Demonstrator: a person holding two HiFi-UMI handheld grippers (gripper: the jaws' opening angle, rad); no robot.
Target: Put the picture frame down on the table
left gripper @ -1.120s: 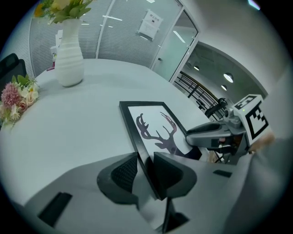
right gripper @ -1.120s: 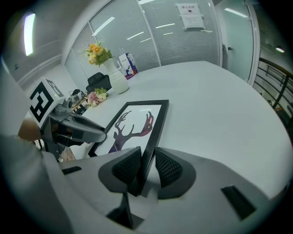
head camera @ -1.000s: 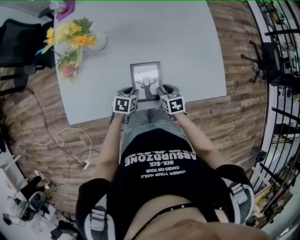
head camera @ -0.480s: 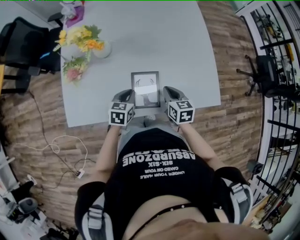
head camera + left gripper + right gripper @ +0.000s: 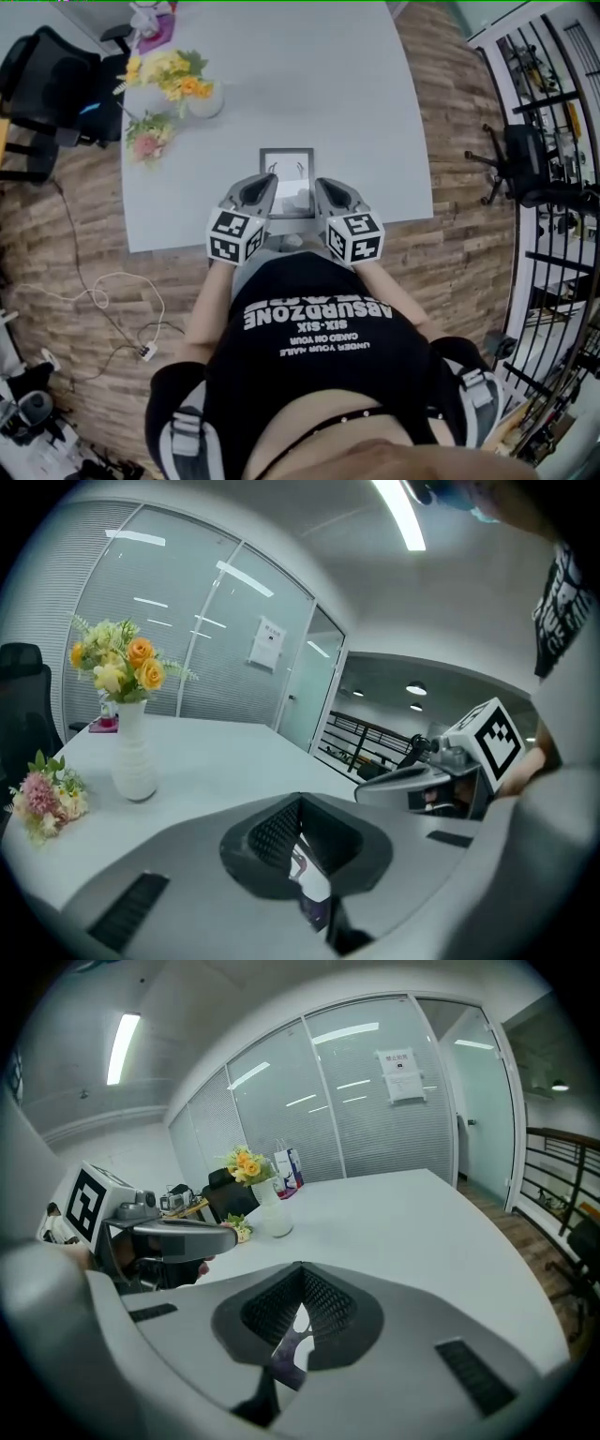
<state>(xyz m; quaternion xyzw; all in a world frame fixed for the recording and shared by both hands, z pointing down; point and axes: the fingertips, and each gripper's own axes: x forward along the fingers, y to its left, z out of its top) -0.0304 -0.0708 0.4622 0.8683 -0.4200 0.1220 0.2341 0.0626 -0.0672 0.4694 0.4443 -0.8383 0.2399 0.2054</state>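
Over the near edge of the grey table point(image 5: 319, 84), I have the left gripper point(image 5: 265, 186) and the right gripper point(image 5: 321, 187) each clamped on one side edge of the picture frame point(image 5: 287, 167), a two-sided hold that, I judge, steadies it for lowering flat.

The desk point(image 5: 375, 112) is viewed steeply from overhead in the head view, well back from the vase point(image 5: 204, 98). The left gripper view is aimed low along the left tongs point(image 5: 300, 817), near the vase. The right gripper view is aimed along the right tongs point(image 5: 300, 1288), farther from the vase. Vase and desk are shared by all.
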